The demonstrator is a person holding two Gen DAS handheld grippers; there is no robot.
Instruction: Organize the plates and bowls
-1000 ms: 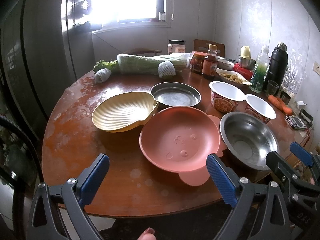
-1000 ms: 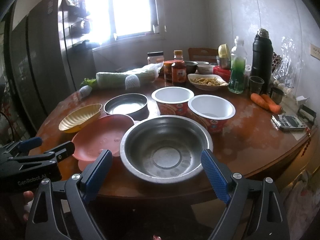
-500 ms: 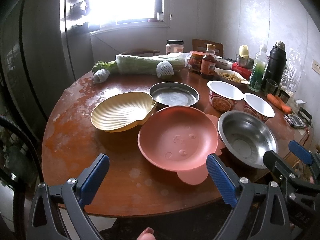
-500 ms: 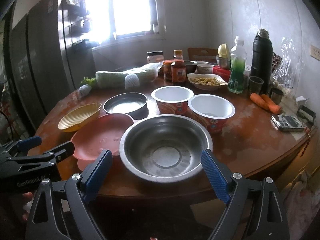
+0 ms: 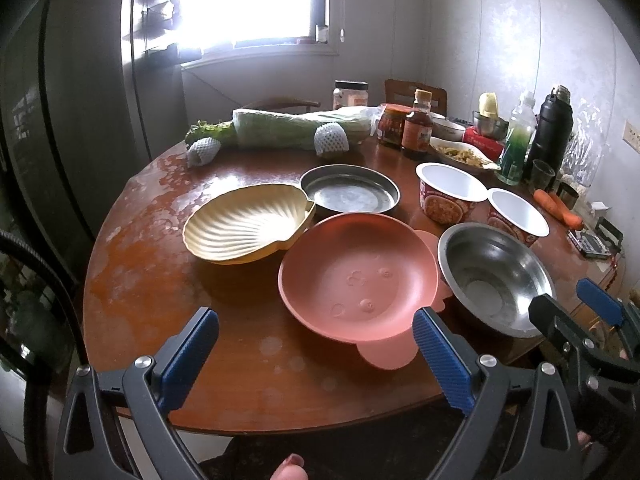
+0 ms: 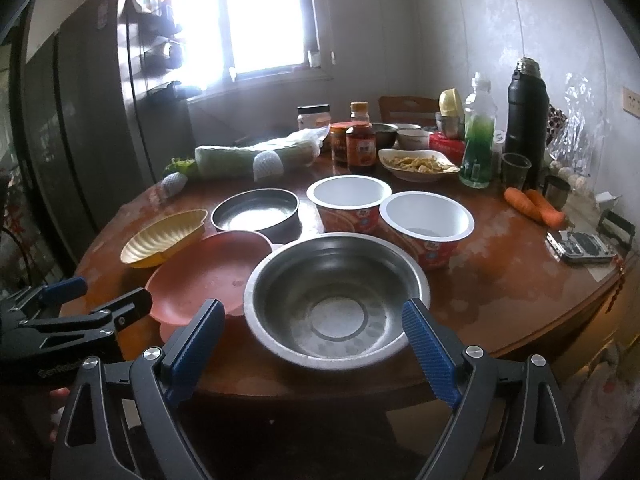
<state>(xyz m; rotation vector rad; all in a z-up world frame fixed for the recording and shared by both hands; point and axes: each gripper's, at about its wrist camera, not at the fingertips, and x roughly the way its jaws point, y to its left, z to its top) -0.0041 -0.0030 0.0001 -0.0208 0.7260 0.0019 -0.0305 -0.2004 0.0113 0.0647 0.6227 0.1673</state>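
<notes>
Left gripper point(image 5: 316, 348) spread wide, empty, short of the pink plate point(image 5: 356, 276) dead ahead (shell dish point(image 5: 246, 226) farther left). Right gripper point(image 6: 314, 348) likewise agape, steel bowl point(image 6: 336, 300) straight in front, nearer than the paper cups point(image 6: 426, 224).

Your left tool point(image 5: 316, 350) is a black frame with triangular cut-outs, silver screws and ribbed blue pads point(image 5: 438, 360); your right tool point(image 6: 310, 346) matches it; white lettering, partly cut off, marks the left tool's black side seen from the right wrist.
</notes>
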